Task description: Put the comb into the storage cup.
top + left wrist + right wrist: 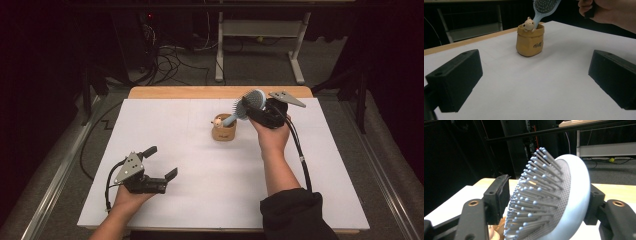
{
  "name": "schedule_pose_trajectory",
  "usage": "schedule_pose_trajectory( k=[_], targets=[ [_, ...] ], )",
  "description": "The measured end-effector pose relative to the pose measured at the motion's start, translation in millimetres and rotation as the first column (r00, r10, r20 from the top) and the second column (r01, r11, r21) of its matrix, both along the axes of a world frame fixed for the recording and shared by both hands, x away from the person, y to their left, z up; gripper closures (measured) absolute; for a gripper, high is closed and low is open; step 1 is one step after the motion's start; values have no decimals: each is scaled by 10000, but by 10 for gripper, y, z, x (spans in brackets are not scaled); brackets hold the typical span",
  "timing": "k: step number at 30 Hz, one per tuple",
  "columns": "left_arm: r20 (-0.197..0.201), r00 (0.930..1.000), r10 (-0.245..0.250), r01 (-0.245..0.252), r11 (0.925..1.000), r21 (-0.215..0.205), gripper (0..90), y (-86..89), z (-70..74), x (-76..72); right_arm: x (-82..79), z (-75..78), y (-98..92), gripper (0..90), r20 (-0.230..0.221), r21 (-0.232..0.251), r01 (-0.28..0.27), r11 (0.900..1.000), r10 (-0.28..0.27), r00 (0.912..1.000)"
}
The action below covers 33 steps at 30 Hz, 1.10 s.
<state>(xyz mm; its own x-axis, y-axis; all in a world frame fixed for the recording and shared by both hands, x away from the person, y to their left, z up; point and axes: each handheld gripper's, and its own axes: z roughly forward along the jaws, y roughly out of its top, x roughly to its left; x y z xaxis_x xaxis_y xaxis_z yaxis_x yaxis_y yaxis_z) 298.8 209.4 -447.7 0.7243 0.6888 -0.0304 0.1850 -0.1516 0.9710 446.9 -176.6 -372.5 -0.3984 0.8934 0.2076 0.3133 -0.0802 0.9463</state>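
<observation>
A pale blue hairbrush (251, 101) tilts over the white table, its handle down inside a small tan pouch (224, 131). My right gripper (253, 107) is shut on the brush head, one jaw against the bristles and one behind the back. In the right gripper view the bristled head (554, 202) sits between both jaws. A small tan toy figure (528, 24) peeks out of the pouch (530, 41) beside the brush handle (537, 18). My left gripper (161, 162) rests low at the table's front left, open and holding nothing, with the pouch well ahead of it.
The white sheet (200, 165) covers most of the wooden table (165, 92). A cable (299, 150) trails from the right gripper along the forearm. Beyond the far edge are a white desk frame (260, 30) and floor cables (170, 60).
</observation>
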Motion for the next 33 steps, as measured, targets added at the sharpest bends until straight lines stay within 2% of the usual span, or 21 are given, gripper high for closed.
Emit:
schedule_pose_trajectory(
  k=[14,24,33],
  targets=[
    [-8,10000,35,-35,10000,48,0,16,-1,6,18,-51,-36,283,-166,-61,109,9999,-110,9998],
    [12,10000,74,-74,10000,14,0,25,2,6,30,-72,-35,241,-109,-410,152,9990,-156,9998],
    [37,10000,89,-89,10000,-1,0,30,4,4,35,-83,-28,221,-129,-496,139,9987,-145,9998]
  ],
)
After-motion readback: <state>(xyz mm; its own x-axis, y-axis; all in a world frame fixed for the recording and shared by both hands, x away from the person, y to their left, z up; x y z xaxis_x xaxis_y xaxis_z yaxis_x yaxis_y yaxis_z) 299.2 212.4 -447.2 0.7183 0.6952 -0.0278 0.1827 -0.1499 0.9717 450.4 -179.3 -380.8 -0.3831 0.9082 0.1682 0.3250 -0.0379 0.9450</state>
